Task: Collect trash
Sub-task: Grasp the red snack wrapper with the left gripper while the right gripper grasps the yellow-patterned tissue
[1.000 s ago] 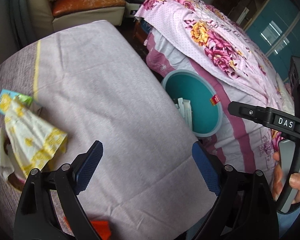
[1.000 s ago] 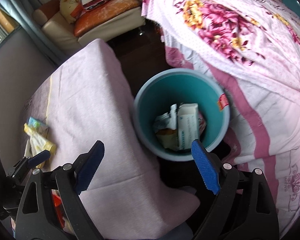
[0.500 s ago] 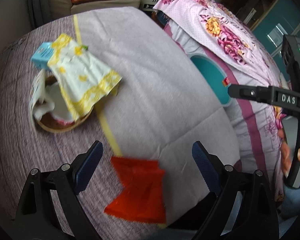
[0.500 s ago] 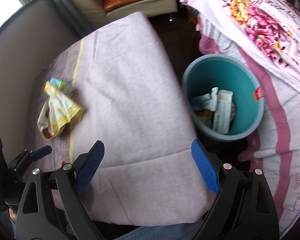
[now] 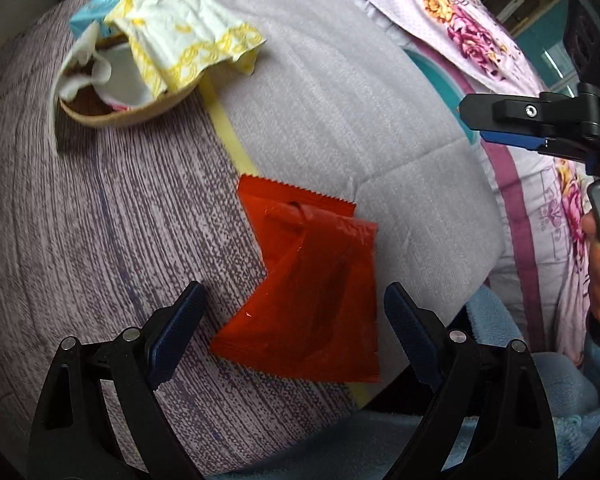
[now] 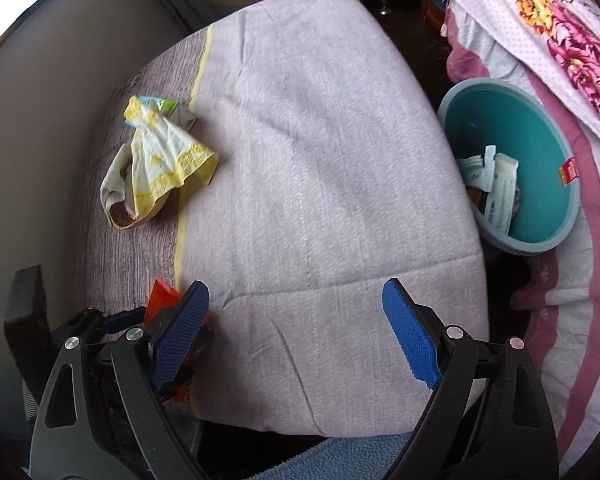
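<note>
Near the front edge of the cloth-covered worktop (image 5: 340, 92), a red wrapper (image 5: 312, 280) lies flat between the released jaws of the left gripper (image 5: 294, 334), untouched. The right gripper (image 6: 296, 334) hangs over bare cloth, jaws wide and empty. Beyond the worktop's right edge stands a teal bin (image 6: 540, 120) holding wrappers.

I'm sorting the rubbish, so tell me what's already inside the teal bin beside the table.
The teal bin holds crumpled white packaging, including a long white packet with blue print, plus something brownish underneath. What lies beneath that pile is covered.
</note>
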Available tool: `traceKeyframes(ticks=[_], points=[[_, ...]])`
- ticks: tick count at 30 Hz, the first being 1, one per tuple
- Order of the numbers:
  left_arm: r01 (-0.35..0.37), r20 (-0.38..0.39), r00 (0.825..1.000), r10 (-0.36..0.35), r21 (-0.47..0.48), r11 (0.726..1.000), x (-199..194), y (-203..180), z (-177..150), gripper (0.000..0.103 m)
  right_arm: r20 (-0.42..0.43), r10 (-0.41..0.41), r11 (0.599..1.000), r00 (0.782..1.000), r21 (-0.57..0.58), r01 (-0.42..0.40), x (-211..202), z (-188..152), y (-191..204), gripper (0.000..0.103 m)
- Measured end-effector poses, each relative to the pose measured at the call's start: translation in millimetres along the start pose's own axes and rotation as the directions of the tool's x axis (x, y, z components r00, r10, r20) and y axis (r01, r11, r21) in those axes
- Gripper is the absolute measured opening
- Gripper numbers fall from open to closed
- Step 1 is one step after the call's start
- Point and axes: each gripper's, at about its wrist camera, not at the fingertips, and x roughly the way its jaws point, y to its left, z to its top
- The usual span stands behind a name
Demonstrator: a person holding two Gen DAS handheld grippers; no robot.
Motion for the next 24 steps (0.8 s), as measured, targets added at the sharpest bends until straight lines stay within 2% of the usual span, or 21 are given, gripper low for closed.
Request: traceKeyframes(ticks=[3,5,7,8,10,17,24], points=[[0.009,0.028,1.0,-0.009,-0.006,1.0,-2,6,1,0.089,-0.002,0.002,1.0,1.0,-0.002,-0.002,3,0,2,0.084],[0.006,0.049,0.999,-0.007,0.01,1.0,-5,9,1,0.079,-0.005,0.004,1.0,1.0,-0.003,-0.004,4,1,3,0.084],[0.015,0.061,0.998,-0.017,0.023,1.0,-7,8,0,0.057,-0.01,0.005,1.0,1.0,-0.011,-0.005,6,3,6,0.084],[0.018,0.07,0.997,-0.02,0.027,0.999,-8,7,-1,0.055,-0.012,0.004,1.0,1.0,-0.018,-0.004,8,4,9,0.084],[0.016,0.087,0.996,-0.017,0.021,1.0,-10,7,-1,0.036,-0.01,0.004,0.999,1.0,-0.032,-0.004,9,7,12,0.084],[0.037,0.191,0.981,-0.023,-0.068,0.997,-49,39,4,0.036,0.012,0.0,0.996,1.0,-0.094,0.001,10,22,32,0.084],[0.039,0.309,0.951,0.023,-0.194,0.98,-97,90,12,0.036,0.017,0.013,0.985,1.0,-0.172,-0.01,24,57,65,0.084]])
